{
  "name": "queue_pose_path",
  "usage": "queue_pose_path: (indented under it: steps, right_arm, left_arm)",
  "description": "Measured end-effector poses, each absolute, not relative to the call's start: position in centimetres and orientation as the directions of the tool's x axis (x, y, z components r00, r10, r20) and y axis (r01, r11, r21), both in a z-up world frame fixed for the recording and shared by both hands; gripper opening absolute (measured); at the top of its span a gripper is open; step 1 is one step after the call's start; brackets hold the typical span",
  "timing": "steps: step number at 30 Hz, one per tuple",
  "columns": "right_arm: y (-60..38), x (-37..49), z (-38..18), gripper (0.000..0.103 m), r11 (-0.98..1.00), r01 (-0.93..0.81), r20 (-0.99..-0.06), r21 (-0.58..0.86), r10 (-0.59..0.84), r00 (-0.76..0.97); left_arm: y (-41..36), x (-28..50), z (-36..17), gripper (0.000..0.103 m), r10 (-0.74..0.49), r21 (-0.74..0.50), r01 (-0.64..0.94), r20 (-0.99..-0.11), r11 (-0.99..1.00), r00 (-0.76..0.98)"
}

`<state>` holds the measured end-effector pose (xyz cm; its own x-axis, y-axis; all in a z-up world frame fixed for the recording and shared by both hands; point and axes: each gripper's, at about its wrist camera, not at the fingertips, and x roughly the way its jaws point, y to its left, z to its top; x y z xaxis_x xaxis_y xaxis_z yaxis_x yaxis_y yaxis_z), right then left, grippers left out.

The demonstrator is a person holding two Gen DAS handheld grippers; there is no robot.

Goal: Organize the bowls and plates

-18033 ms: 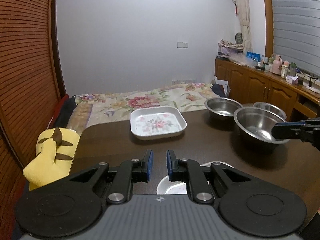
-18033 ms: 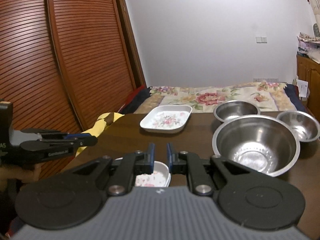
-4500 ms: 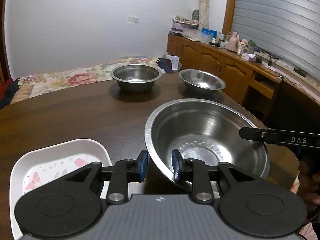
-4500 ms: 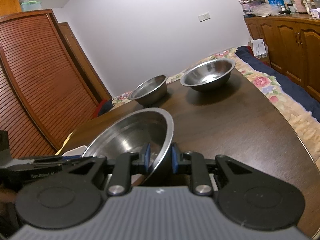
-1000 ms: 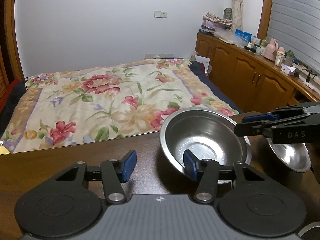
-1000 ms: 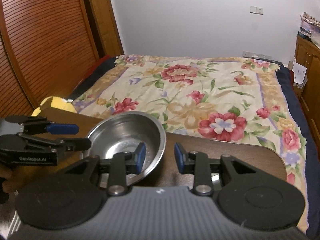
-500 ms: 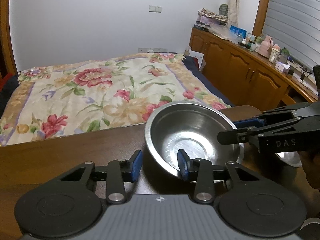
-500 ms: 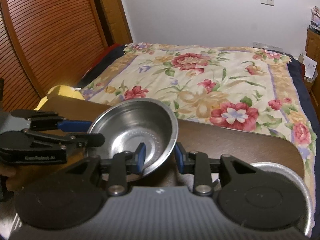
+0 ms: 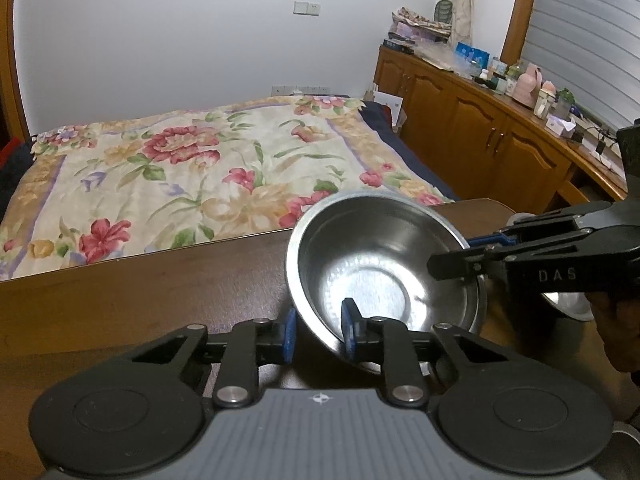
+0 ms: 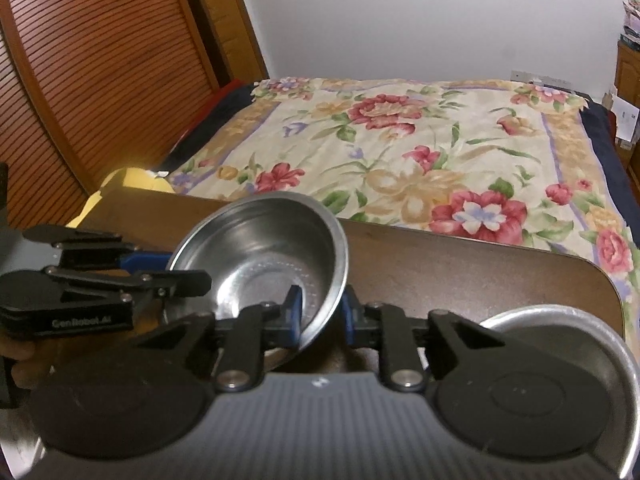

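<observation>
A steel bowl [image 9: 384, 276] [image 10: 260, 256] sits at the far edge of the dark wooden table [image 9: 140, 292], a little tilted. My left gripper [image 9: 318, 336] straddles its near-left rim, jaws closing, one blue pad inside the wall and one outside, both against it. My right gripper [image 10: 320, 314] is closing on the opposite rim in the same way, and the left wrist view shows it coming in from the right [image 9: 460, 256]. In the right wrist view the left gripper [image 10: 180, 270] comes in from the left. A second steel bowl [image 10: 560, 320] [image 9: 568, 304] stands just to the right.
Beyond the table's far edge [image 10: 440, 236] lies a bed with a floral quilt [image 9: 192, 176]. Wooden cabinets [image 9: 480, 128] with bottles line the right wall. A slatted wooden door [image 10: 100, 80] and a yellow plush toy [image 10: 120, 178] are on the left.
Both pairs of jaws have narrowed from wide apart to tight on the bowl's rim. The bowl now looks nearer and more tilted. The hands have hardly shifted.
</observation>
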<state>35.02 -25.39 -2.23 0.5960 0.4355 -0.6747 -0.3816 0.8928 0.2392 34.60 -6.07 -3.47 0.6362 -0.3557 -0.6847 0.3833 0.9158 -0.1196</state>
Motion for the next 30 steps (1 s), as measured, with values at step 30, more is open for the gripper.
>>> queue_pose_path:
  steps: [30]
  right_arm:
    - [-27.2,31.3,2.1,0.01,0.923,-0.293,-0.584,0.25,0.385,0.715]
  left_arm:
    - [-6.4,30.0,1.4,0.019,-0.412,-0.123,0.428,-0.595,0.895,0.69]
